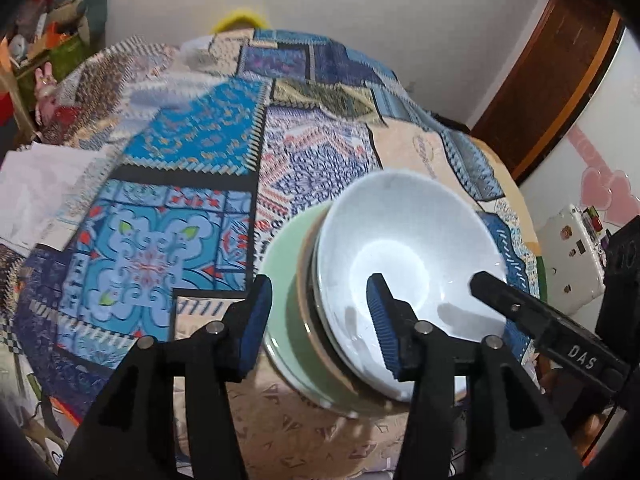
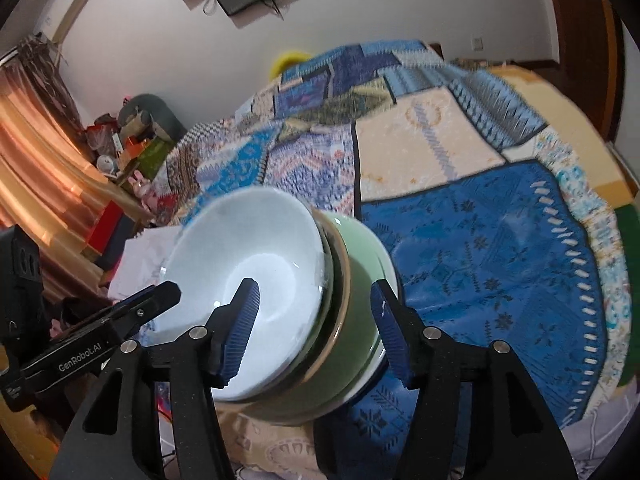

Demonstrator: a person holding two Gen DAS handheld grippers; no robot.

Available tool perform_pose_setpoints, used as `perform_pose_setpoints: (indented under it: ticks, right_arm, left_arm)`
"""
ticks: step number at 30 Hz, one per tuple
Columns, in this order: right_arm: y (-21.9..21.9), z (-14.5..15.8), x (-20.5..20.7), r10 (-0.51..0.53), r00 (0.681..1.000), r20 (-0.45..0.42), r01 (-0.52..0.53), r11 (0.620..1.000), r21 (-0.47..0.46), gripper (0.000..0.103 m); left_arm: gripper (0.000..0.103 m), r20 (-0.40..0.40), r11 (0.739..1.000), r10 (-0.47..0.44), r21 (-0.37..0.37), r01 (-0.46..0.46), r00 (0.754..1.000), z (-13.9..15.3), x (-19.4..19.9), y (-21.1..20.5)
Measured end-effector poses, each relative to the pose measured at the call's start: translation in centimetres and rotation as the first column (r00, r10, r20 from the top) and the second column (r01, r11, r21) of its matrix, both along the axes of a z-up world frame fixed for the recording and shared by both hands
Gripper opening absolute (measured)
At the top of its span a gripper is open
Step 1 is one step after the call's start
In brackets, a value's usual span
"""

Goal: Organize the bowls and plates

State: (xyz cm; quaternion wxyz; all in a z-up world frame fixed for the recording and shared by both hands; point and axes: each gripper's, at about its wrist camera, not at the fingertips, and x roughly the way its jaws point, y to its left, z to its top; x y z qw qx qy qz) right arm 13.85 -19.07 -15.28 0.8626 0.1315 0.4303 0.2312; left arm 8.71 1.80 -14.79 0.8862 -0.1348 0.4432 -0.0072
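Observation:
A white bowl (image 1: 400, 248) (image 2: 248, 252) tops a stack with a brown-rimmed dish and a pale green bowl (image 1: 288, 320) (image 2: 352, 320) under it, all on the patchwork cloth (image 1: 160, 184) (image 2: 480, 260). My left gripper (image 1: 318, 280) straddles the stack's near rim, one pad outside the green bowl and one inside the white bowl, neither pressing. From the opposite side my right gripper (image 2: 314, 283) straddles it the same way, jaws apart from the walls. Each view shows a black finger (image 1: 520, 308) (image 2: 152, 300) of the other gripper at the bowl's edge.
Crumpled white paper (image 1: 36, 196) (image 2: 140, 256) lies at the cloth's left edge. Toys and boxes (image 1: 48, 40) (image 2: 128, 140) are piled by the far wall beside an orange curtain (image 2: 40, 184). A white box (image 1: 568, 264) stands right of the stack, near a wooden door frame (image 1: 552, 80).

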Motion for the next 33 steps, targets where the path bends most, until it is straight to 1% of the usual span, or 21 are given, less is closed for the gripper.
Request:
perform_pose_setpoints:
  ticks: [3, 6, 8, 11, 12, 14, 16, 17, 18, 20, 22, 25, 28, 31, 33]
  right_arm:
    - [-0.5, 2.2, -1.3, 0.0, 0.998, 0.062, -0.001, 1.0, 0.013, 0.056]
    - [-0.6, 4.8, -3.0, 0.002, 0.989, 0.149, -0.004, 1.0, 0.016, 0.059]
    - [-0.7, 6.7, -4.5, 0.0, 0.976, 0.22, -0.003, 1.0, 0.013, 0.064]
    - [-0.8, 9.4, -6.7, 0.004, 0.947, 0.32, -0.009, 1.0, 0.013, 0.065]
    - [-0.9, 10.2, -7.4, 0.004, 0.938, 0.348, -0.01, 1.0, 0.017, 0.066]
    - [-1.1, 11.8, -9.0, 0.004, 0.914, 0.405, -0.014, 1.0, 0.023, 0.072]
    - [-1.1, 12.9, -10.1, 0.0, 0.892, 0.452, -0.013, 1.0, 0.025, 0.075]
    - [-1.1, 13.4, -10.7, -0.001, 0.878, 0.479, -0.01, 1.0, 0.019, 0.076]
    - [-1.2, 13.9, -11.4, 0.0, 0.864, 0.504, -0.007, 1.0, 0.013, 0.076]
    - [-1.2, 14.6, -12.5, 0.004, 0.843, 0.538, -0.009, 1.0, 0.005, 0.082]
    - [-1.2, 15.0, -13.2, 0.003, 0.825, 0.565, -0.007, 1.0, 0.004, 0.086]
    - [-1.0, 15.4, -13.9, 0.007, 0.804, 0.594, -0.006, 1.0, -0.005, 0.091]
    - [-0.9, 15.4, -13.9, -0.001, 0.793, 0.609, 0.002, 1.0, -0.001, 0.101]
    - [-0.7, 15.6, -14.2, -0.01, 0.781, 0.625, 0.013, 1.0, -0.001, 0.102]
    - [-0.6, 15.4, -14.1, -0.006, 0.782, 0.623, 0.011, 1.0, -0.003, 0.102]
  left_arm:
    - [0.05, 0.048, 1.0, -0.002, 0.017, 0.001, 0.999, 1.9, -1.4, 0.0]
    - [0.053, 0.128, 0.999, -0.006, 0.041, 0.001, 0.992, 4.5, -3.2, -0.3]
    - [0.056, 0.188, 0.998, -0.012, 0.062, 0.001, 0.982, 6.4, -4.5, -0.7]
    - [0.059, 0.281, 0.996, -0.027, 0.085, 0.003, 0.959, 9.4, -6.6, -1.2]
    - [0.06, 0.316, 0.996, -0.034, 0.095, 0.004, 0.948, 10.4, -7.5, -1.4]
    - [0.062, 0.38, 0.993, -0.04, 0.115, -0.004, 0.924, 12.1, -9.1, -1.8]
    - [0.067, 0.448, 0.99, -0.054, 0.142, -0.011, 0.892, 13.8, -10.9, -2.3]
    - [0.068, 0.472, 0.988, -0.056, 0.151, -0.018, 0.88, 14.4, -11.5, -2.4]
    - [0.071, 0.504, 0.986, -0.058, 0.162, -0.029, 0.862, 15.1, -12.4, -2.6]
    - [0.075, 0.543, 0.984, -0.06, 0.171, -0.04, 0.837, 16.1, -13.7, -2.8]
    - [0.081, 0.571, 0.985, -0.059, 0.166, -0.045, 0.819, 16.8, -14.6, -2.8]
    - [0.088, 0.602, 0.985, -0.05, 0.162, -0.061, 0.797, 17.4, -15.7, -2.6]
    - [0.095, 0.626, 0.983, -0.033, 0.162, -0.088, 0.779, 17.7, -16.6, -2.4]
    - [0.1, 0.641, 0.981, -0.029, 0.166, -0.102, 0.767, 17.7, -17.0, -2.3]
    - [0.102, 0.651, 0.98, -0.028, 0.169, -0.108, 0.759, 17.7, -17.4, -2.2]
